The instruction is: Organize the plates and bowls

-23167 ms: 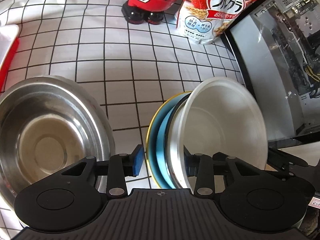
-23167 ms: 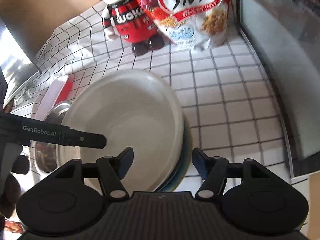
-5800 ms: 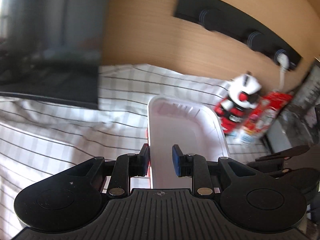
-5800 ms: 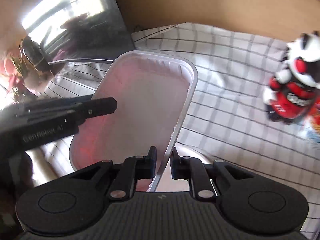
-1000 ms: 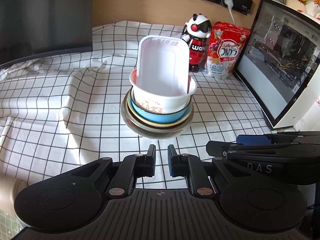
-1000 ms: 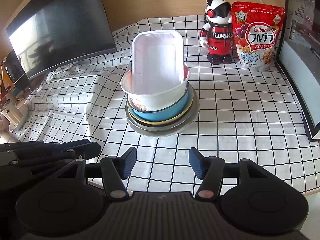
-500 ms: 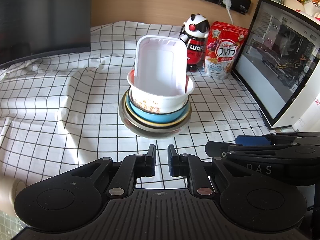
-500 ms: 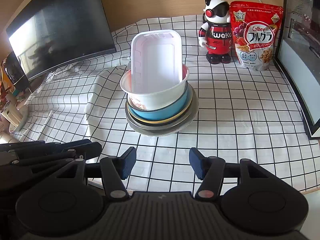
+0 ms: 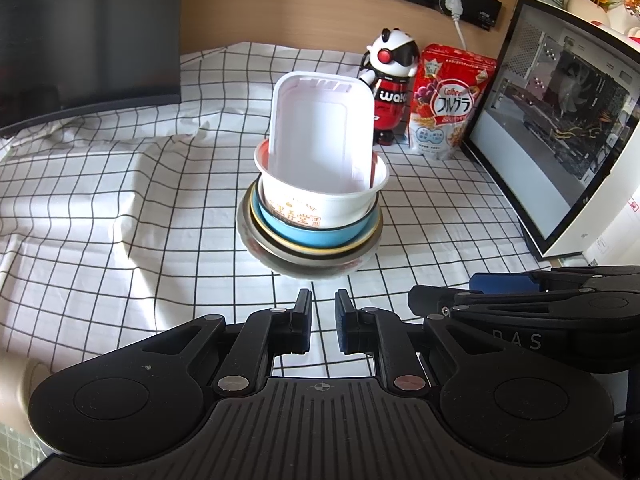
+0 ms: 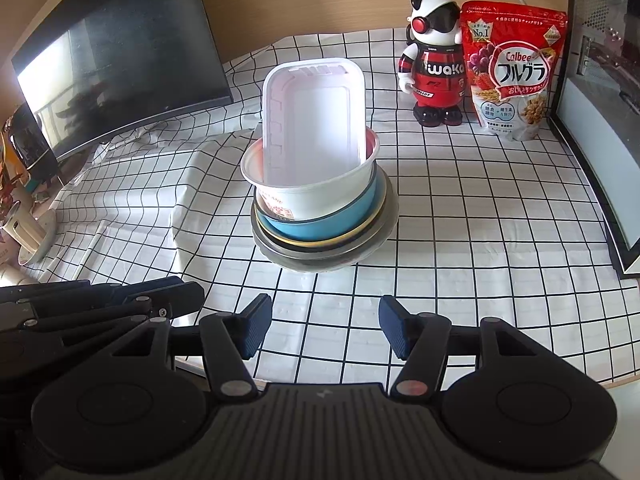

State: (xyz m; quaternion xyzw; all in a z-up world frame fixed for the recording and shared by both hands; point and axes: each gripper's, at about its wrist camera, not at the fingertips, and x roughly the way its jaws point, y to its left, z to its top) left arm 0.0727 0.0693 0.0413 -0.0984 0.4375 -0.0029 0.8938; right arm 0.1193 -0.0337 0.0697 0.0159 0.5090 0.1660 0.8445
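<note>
In the middle of the checked cloth stands one stack: a steel bowl (image 9: 280, 258) (image 10: 384, 228) at the bottom, then a yellow-rimmed blue plate (image 9: 316, 238) (image 10: 320, 230), then a white printed bowl (image 9: 320, 204) (image 10: 316, 196). A white rectangular tray (image 9: 320, 136) (image 10: 316, 120) leans upright inside that bowl. My left gripper (image 9: 323, 316) hangs well in front of the stack, shut on nothing. My right gripper (image 10: 325, 322) is also in front of the stack, open and empty. Each gripper shows from the side in the other's view.
A red and white robot figure (image 9: 390, 88) (image 10: 436, 68) and a cereal bag (image 9: 450, 104) (image 10: 510, 68) stand behind the stack. A computer case (image 9: 560, 128) lines the right edge, a dark monitor (image 10: 116, 60) the back left. The cloth is rumpled at left.
Over the last second nothing has visibly moved. Earlier the two grippers carried the white tray between them; it now rests in the white bowl and both are free of it.
</note>
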